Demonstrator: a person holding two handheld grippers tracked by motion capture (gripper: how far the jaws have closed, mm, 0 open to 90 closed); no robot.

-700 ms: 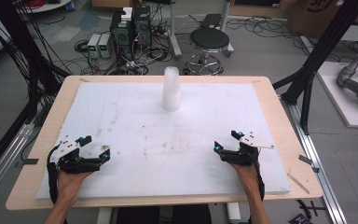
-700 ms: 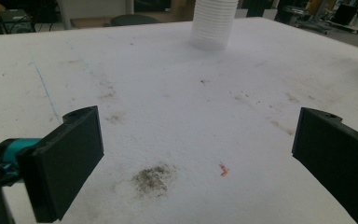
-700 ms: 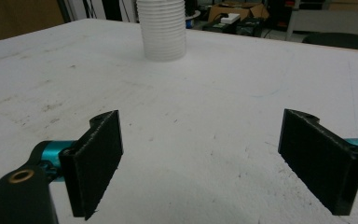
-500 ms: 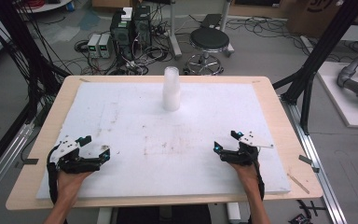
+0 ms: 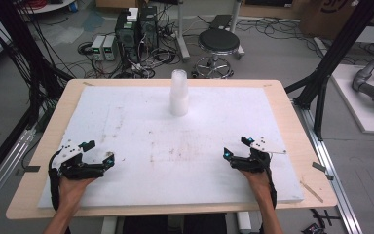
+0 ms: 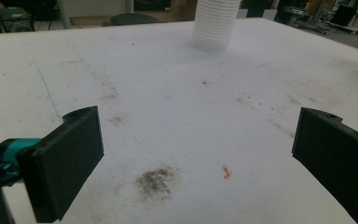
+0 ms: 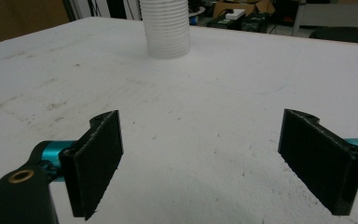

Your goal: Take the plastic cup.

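Note:
A tall stack of white cups (image 5: 179,92) stands upside down at the far middle of the white foam board (image 5: 126,122); the same stack of cups (image 6: 214,23) is far ahead in the left gripper view, and the stack (image 7: 165,28) rises beyond the jaws in the right gripper view. My left gripper (image 5: 99,155) rests low at the board's near left, open, with nothing between its jaws. My left gripper (image 6: 198,154) frames bare stained foam. My right gripper (image 5: 235,147) sits at the near right, open and holding nothing. My right gripper (image 7: 200,158) also has bare foam between its wide jaws.
The foam board lies on a wooden table (image 5: 292,117) whose rim shows all round. Dark smudges (image 6: 156,179) and a small orange speck (image 6: 227,172) mark the foam near the left gripper. A stool (image 5: 219,44), computers and cables stand on the floor behind the table.

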